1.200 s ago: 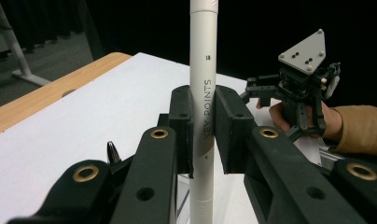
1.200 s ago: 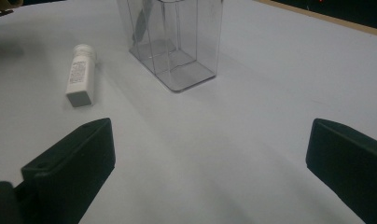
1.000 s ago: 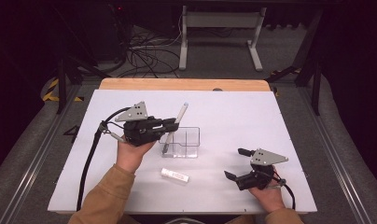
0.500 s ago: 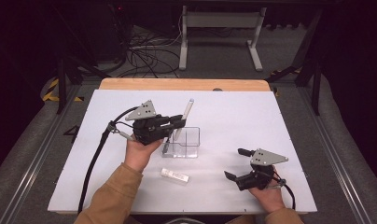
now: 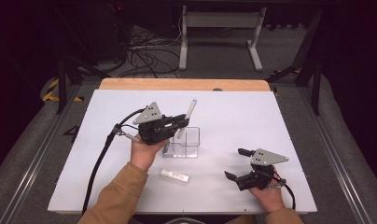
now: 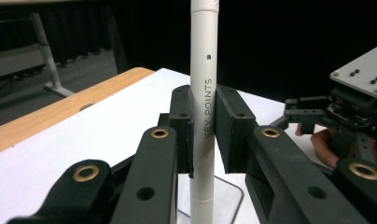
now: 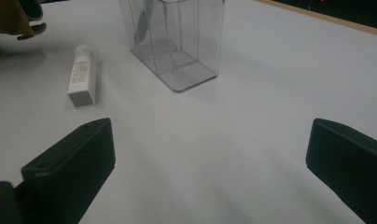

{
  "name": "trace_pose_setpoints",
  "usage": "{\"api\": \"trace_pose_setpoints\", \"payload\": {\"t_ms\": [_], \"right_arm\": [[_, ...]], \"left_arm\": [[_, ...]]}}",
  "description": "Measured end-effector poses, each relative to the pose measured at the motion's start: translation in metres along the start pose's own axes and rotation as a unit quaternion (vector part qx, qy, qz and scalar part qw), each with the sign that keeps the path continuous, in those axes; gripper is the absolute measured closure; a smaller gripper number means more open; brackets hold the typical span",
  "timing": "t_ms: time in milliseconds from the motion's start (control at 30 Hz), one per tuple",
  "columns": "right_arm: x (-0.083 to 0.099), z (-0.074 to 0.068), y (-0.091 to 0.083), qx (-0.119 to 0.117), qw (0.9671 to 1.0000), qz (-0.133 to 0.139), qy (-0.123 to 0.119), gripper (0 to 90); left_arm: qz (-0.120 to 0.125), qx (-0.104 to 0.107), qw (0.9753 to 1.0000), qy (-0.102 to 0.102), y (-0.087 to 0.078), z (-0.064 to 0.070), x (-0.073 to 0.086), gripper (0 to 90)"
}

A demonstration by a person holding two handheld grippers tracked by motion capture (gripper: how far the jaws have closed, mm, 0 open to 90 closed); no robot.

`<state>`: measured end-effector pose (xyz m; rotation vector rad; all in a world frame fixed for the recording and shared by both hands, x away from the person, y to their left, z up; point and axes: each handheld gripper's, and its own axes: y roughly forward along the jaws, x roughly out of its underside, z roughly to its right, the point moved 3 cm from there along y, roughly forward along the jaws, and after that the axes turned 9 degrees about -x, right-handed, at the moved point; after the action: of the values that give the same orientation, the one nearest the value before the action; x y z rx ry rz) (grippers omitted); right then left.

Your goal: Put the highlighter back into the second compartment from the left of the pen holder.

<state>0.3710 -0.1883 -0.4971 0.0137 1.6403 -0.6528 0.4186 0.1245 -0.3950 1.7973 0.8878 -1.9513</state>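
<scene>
**Pen gripped above a clear box on a white table**

Pen (image 6: 203, 100): in the left gripper view it stands upright, clamped between the two black jaws of the left gripper (image 6: 204, 126). It is a smooth, round, off-white stick with the grey words "KEY POINTS" printed along it. This detail cannot be read in the high view, where the pen (image 5: 189, 114) appears as a thin pale rod tilted away from the person, its lower end at the top of the clear box (image 5: 185, 142).

Nearest the person in the high view, the right hand (image 5: 267, 196) rests low at the table's (image 5: 270, 121) right front, holding the right gripper (image 5: 233, 163) with its jaws spread wide and pointing left, nothing between them. The right gripper view shows those jaws far apart over the matte white tabletop.

A little farther in, a small white tube (image 5: 174, 175) lies on its side. The right gripper view shows its label, though the print is too small to read.

Beyond it stands the box, see-through plastic with straight walls and inner dividers. The left hand (image 5: 144, 151) reaches forward from a tan sleeve (image 5: 119, 196), holding the left gripper just left of the box.

At the far edge runs a strip of light wood (image 5: 177, 84).
</scene>
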Motion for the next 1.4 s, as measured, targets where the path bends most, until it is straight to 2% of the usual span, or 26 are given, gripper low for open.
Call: {"api": "trace_pose_setpoints", "payload": {"t_ms": [67,233,300,433,467,633,867,1400], "right_arm": [[0.000,0.000,0.000,0.000,1.0000,0.000,0.000,1.7],[0.000,0.000,0.000,0.000,1.0000,0.000,0.000,1.7],[0.000,0.000,0.000,0.000,1.0000,0.000,0.000,1.7],[0.000,0.000,0.000,0.000,1.0000,0.000,0.001,1.6],[0.000,0.000,0.000,0.000,1.0000,0.000,0.001,1.6],[0.000,0.000,0.000,-0.001,1.0000,0.000,0.001,1.7],[0.000,0.000,0.000,-0.002,1.0000,0.000,0.000,1.7],[0.000,-0.001,0.000,-0.003,1.0000,-0.001,-0.004,1.7]], "left_arm": [[-0.005,0.001,1.0000,-0.006,0.001,-0.001,0.002,78.1],[-0.010,-0.001,0.9999,-0.005,0.002,-0.002,0.003,78.1],[-0.010,-0.002,0.9999,-0.002,0.003,-0.002,0.004,78.1],[-0.027,-0.003,0.9996,0.006,0.003,-0.003,0.009,78.0],[-0.024,-0.005,0.9997,0.007,0.003,-0.004,0.012,78.0],[-0.025,0.004,0.9996,-0.014,0.002,-0.009,0.018,77.9],[-0.036,0.005,0.9993,-0.006,0.007,-0.007,0.023,77.9],[-0.057,0.008,0.9982,-0.017,0.009,-0.007,0.036,77.6]]}}
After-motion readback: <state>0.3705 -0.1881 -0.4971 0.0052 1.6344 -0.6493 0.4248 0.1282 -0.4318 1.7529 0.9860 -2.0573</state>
